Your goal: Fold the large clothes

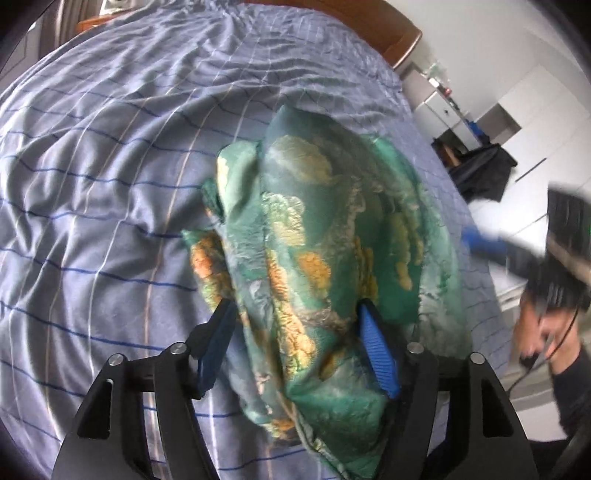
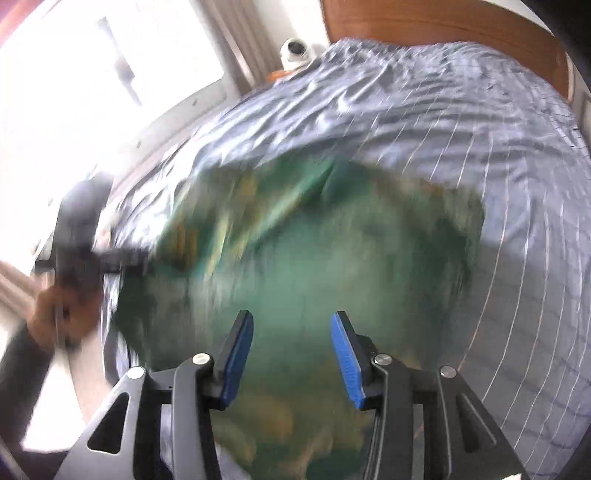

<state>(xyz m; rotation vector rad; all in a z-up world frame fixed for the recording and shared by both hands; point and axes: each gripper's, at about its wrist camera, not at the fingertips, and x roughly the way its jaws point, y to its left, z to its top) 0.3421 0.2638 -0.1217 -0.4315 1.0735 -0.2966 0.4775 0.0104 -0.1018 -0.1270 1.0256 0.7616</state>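
A green garment with yellow and orange floral print [image 1: 317, 236] lies bunched on the bed. My left gripper [image 1: 295, 314] is open, and a thick fold of the garment lies between its two blue-padded fingers. In the right wrist view the same garment [image 2: 303, 251] is blurred by motion and fills the middle. My right gripper [image 2: 291, 321] is open above it with nothing between the pads. The right gripper and the hand holding it also show, blurred, at the right edge of the left wrist view [image 1: 554, 266].
The bed has a blue-grey checked sheet [image 1: 110, 184] and a wooden headboard [image 2: 443, 22]. A bright window [image 2: 92, 74] is at the left, white cabinets and dark clothes [image 1: 480, 166] at the right. The other hand and gripper [image 2: 74, 236] are at the bed's left edge.
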